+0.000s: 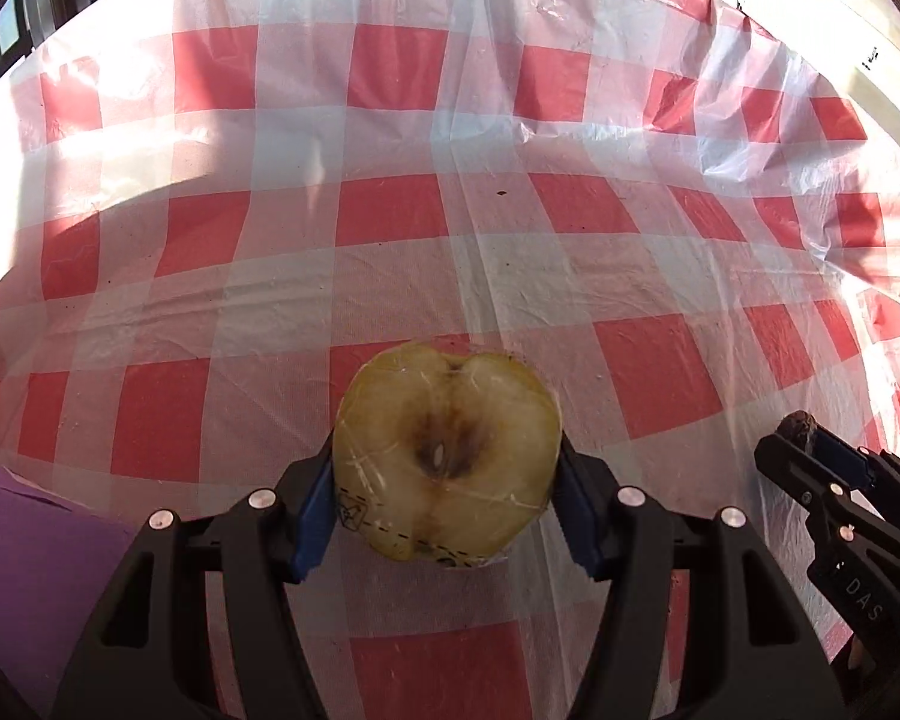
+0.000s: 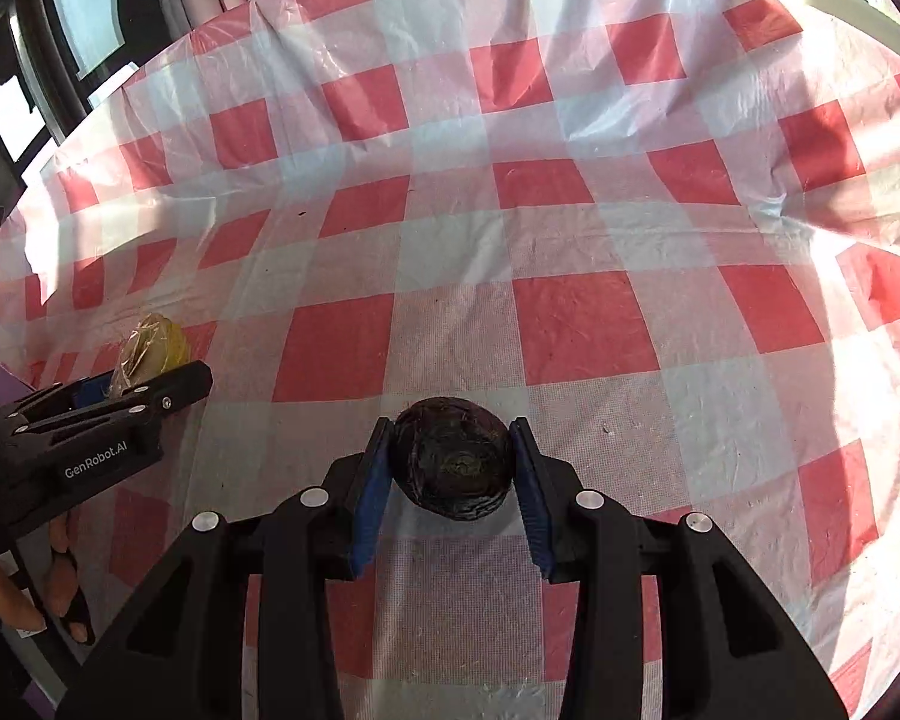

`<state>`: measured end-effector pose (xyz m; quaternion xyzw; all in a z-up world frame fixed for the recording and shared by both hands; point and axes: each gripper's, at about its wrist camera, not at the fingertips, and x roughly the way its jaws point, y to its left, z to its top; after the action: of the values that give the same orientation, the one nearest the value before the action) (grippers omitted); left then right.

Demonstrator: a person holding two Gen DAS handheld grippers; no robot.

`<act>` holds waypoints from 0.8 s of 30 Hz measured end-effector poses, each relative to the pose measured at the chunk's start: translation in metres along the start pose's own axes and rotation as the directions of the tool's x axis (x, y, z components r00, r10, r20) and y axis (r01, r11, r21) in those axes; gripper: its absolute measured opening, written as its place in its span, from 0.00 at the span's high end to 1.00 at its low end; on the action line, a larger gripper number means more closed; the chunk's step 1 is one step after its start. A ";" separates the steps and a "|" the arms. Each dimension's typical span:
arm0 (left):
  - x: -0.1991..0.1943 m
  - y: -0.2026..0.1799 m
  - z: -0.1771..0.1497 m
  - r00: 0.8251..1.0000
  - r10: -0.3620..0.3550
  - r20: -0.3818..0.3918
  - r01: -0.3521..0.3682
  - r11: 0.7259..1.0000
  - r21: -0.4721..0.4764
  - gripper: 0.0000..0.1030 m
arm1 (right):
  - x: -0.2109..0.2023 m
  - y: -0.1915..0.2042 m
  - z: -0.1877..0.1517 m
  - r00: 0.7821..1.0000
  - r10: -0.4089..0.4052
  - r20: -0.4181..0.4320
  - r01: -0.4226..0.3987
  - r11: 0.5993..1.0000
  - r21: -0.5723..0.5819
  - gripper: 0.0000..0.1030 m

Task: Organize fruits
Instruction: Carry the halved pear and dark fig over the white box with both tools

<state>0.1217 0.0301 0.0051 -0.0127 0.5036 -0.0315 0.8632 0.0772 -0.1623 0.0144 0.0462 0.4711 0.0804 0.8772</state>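
Fruits are in both of your tools right now. Your left gripper (image 1: 447, 480) has its jaws spread wide around a wrapped apple half (image 1: 447, 456), cut face toward the camera, with the blue pads (image 1: 315, 516) pressed against its sides; film and a printed label cover it. Your right gripper (image 2: 453, 468) is clamped on a small dark, wrinkled fruit (image 2: 453, 465), jaws partly closed and touching it on both flanks. I cannot tell what kind it is, nor whether either fruit rests on the red-and-white checked tablecloth (image 1: 450, 228) or hangs just above it.

You look to be in the carrying step: both pieces gripped, neither set down in a final spot. No bowl or tray shows in either view. A purple object (image 1: 24, 546) sits at the near left edge, beside the left tool, and may be where things go, but that is only a guess.

Next, pick a destination, then place one piece at a time. Keep the two tools apart as you move, since they sit near each other. Ease off gently on the apple; its film could slip or cling to the pads.
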 end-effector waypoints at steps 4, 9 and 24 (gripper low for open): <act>-0.016 -0.023 -0.018 0.998 -0.052 -0.032 0.053 0.997 0.051 0.40 | -0.016 -0.004 -0.015 1.000 -0.025 -0.011 0.025 0.999 0.021 0.63; -0.040 -0.041 -0.032 0.995 -0.094 -0.039 0.097 0.991 0.096 0.40 | -0.034 -0.008 -0.033 0.999 -0.049 -0.014 0.050 0.998 0.047 0.63; -0.136 -0.068 -0.062 0.968 -0.252 -0.004 0.245 0.935 0.257 0.40 | -0.112 0.014 -0.067 0.994 -0.101 0.049 0.097 0.991 0.091 0.63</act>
<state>-0.0013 -0.0279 0.0962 0.0344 0.4773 -0.2048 0.8538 -0.0407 -0.1692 0.0719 0.0637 0.4525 0.0146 0.8894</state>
